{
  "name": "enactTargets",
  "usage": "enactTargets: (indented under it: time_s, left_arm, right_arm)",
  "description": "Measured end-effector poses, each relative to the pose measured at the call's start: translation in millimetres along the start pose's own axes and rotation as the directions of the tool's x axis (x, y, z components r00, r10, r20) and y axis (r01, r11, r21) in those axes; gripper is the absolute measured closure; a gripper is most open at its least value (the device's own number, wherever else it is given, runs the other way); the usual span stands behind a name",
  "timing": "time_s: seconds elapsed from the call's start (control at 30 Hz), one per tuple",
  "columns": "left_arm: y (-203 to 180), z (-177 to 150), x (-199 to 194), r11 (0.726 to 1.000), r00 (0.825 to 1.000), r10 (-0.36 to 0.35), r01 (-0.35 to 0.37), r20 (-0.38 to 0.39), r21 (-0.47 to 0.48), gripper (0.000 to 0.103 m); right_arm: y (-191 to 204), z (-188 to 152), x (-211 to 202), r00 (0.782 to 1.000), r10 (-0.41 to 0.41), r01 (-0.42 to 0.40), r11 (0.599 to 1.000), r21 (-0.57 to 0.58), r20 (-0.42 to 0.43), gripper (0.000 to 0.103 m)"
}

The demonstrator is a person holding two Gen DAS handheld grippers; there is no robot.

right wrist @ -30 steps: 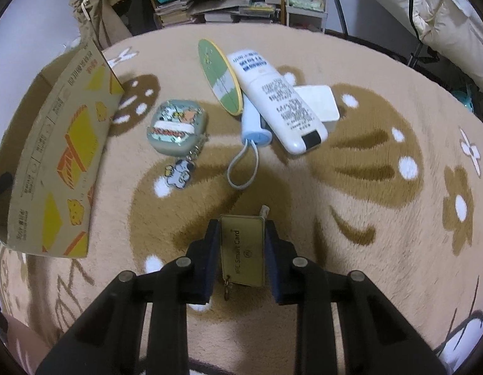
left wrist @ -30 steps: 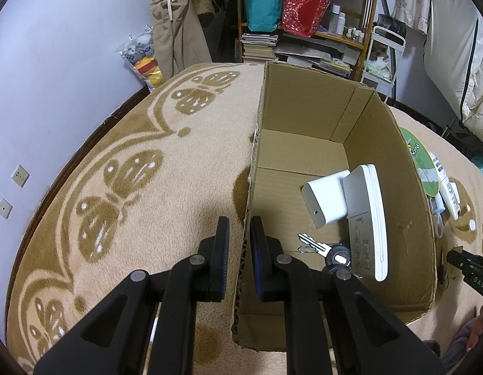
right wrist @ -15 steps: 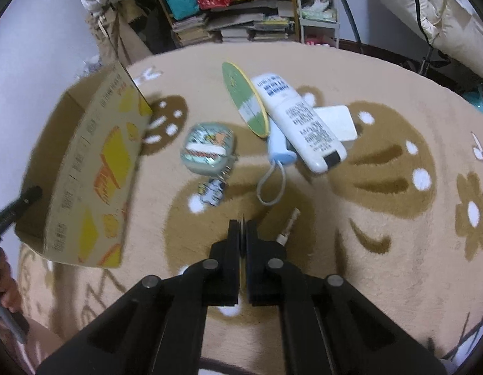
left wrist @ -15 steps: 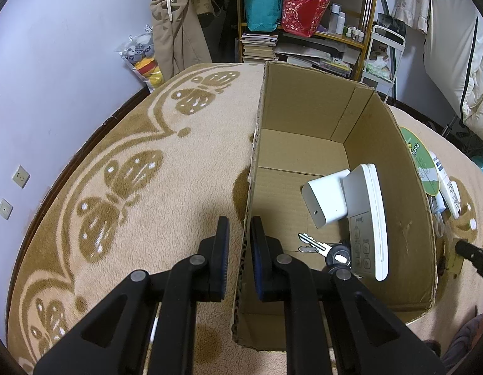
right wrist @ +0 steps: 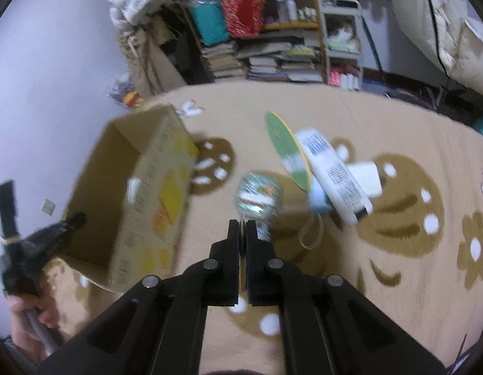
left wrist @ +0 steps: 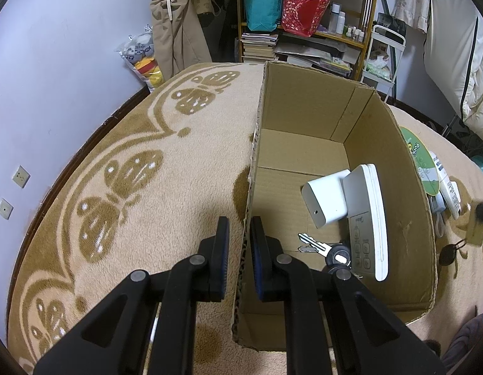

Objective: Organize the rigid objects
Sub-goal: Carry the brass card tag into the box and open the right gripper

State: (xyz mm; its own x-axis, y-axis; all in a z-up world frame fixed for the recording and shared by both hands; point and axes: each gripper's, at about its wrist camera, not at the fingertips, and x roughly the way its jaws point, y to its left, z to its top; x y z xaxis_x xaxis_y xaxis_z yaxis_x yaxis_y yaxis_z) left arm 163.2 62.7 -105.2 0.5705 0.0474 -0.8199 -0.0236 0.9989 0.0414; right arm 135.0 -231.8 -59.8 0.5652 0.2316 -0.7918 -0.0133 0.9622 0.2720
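1. Since the earlier frame, our right hand-held gripper (right wrist: 242, 230) has closed on the gold smart card (right wrist: 242, 250) and lifted it off the carpet (right wrist: 351, 297), swinging toward the cardboard box (right wrist: 154, 206); the left hand-held gripper (left wrist: 240, 259) has not shifted.
2. The right jaws are pressed together on the card, which we see only edge-on as a thin sliver between the pads. In the left wrist view the card (left wrist: 474, 234) hangs by the right fingertip, with a dark round tag (left wrist: 448, 253) dangling on a loop below.
3. The left jaws pinch the near wall of the box, one pad outside and one inside, steadying it.
4. The card looks light, stiff and smooth (likely slippery if gripped by a corner), so a flat pinch across its faces seems the right hold. The dangling tag may swing and catch the box rim.
5. Inside the box already lie a white adapter (left wrist: 327, 200), a white remote (left wrist: 368, 218) and a key (left wrist: 313, 245).
6. Still out on the carpet: a small patterned case (right wrist: 258, 195), a white tube (right wrist: 335, 175), a green fan (right wrist: 288, 150) and a pale blue gadget with a cord (right wrist: 316, 200).
7. We judge the next step to be carrying the card over the open box and releasing it low, clear of the remote.
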Motion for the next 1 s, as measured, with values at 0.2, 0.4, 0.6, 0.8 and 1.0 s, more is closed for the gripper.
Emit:
enactTargets:
  time_s: [0.2,0.4,0.6,0.8,1.0]
  left_arm:
    - [1,1,1,1.000,1.000,-0.007,0.007,-0.002,-0.004,0.091]
    - [1,1,0,1.000,1.000,-0.006,0.006,-0.002,-0.004,0.091]
    - [1,2,0,1.000,1.000,-0.004,0.004,-0.002,-0.001,0.092]
    - [-1,3,1,1.000,1.000,-0.012,0.012,-0.003,-0.009,0.092]
    - [-1,3,1,1.000,1.000,-0.013,0.012,-0.003,-0.011,0.092]
  right_arm:
    - [48,27,-22,0.995,0.069,-0.062,0.993,-0.099,0.075,0.098]
    - [102,48,-30,0.985,0.139,-0.117,0.974,-0.195,0.103,0.098]
    - [135,47,-13,0.978,0.189,-0.164,0.956,-0.244,0.087,0.098]
    - [145,33,12,0.977,0.212,-0.199,0.954,-0.224,0.034,0.098]
    - [146,24,37,0.971,0.236,-0.237,0.955,-0.179,-0.026,0.098]
